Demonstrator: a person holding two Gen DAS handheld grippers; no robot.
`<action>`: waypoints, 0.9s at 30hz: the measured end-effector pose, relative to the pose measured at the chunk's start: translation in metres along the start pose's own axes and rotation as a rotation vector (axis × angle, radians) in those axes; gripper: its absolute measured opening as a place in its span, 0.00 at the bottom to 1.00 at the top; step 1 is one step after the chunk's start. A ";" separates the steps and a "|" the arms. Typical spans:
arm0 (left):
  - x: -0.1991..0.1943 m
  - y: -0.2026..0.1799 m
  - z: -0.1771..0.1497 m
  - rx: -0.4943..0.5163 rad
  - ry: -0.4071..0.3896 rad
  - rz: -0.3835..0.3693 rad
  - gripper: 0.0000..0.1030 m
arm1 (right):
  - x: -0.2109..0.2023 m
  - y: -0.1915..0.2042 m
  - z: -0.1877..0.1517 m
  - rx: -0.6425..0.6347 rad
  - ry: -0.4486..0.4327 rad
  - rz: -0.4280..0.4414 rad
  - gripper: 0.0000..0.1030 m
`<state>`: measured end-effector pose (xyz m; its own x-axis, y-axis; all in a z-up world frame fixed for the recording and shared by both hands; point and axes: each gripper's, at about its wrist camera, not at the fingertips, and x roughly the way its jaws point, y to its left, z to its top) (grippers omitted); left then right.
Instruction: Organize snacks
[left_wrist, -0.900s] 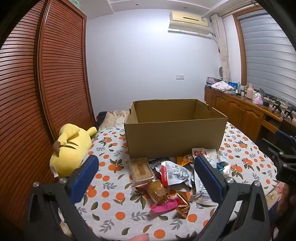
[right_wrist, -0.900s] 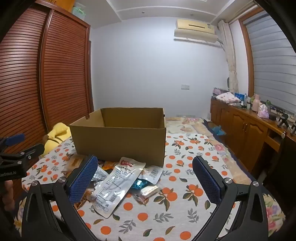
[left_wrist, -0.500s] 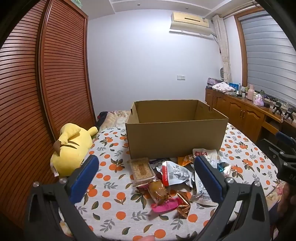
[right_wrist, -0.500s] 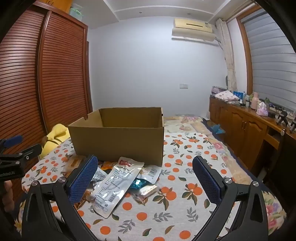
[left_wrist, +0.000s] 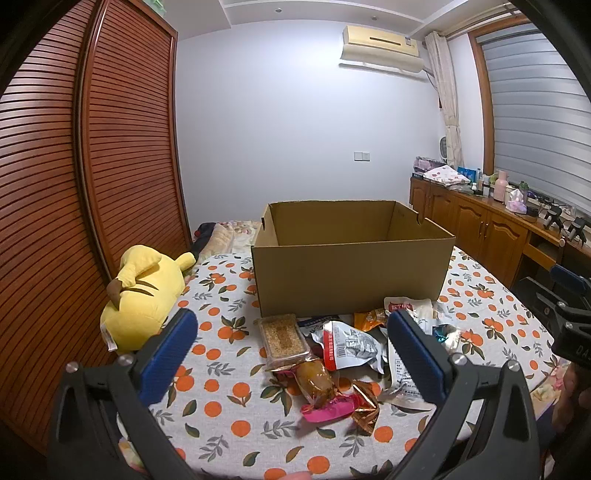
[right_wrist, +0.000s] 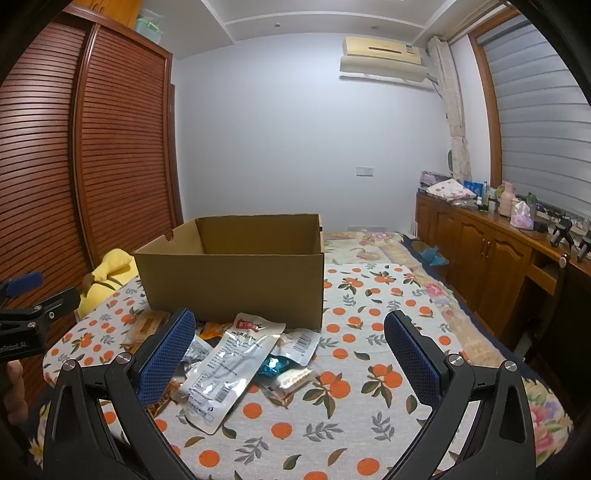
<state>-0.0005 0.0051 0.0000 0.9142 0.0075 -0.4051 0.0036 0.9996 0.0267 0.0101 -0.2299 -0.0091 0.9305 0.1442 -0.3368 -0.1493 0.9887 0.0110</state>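
Note:
An open cardboard box stands on the orange-print cloth; it also shows in the right wrist view. A pile of snack packets lies in front of it: a clear-wrapped bar, a white and red pouch, a brown candy, a pink wrapper. In the right wrist view a long white pouch and a teal candy lie there. My left gripper is open and empty above the pile. My right gripper is open and empty, near the pile's right side.
A yellow plush toy lies at the cloth's left edge. A slatted wooden wardrobe stands on the left. A wooden sideboard with bottles runs along the right wall.
Both views have shifted slightly; the box and packets sit a little higher in frame. Both grippers stay open and nothing on the cloth has moved.

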 end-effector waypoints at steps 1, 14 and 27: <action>0.000 0.000 0.000 0.000 -0.001 0.000 1.00 | -0.001 0.000 0.000 0.001 -0.001 0.001 1.00; -0.002 0.001 0.002 0.000 -0.004 0.000 1.00 | 0.000 -0.001 -0.001 0.005 0.000 0.001 1.00; -0.010 -0.001 0.007 0.000 -0.011 0.006 1.00 | -0.003 -0.004 -0.001 0.010 -0.004 -0.003 1.00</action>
<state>-0.0066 0.0040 0.0101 0.9186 0.0130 -0.3949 -0.0019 0.9996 0.0285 0.0079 -0.2342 -0.0092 0.9321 0.1412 -0.3334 -0.1429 0.9895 0.0196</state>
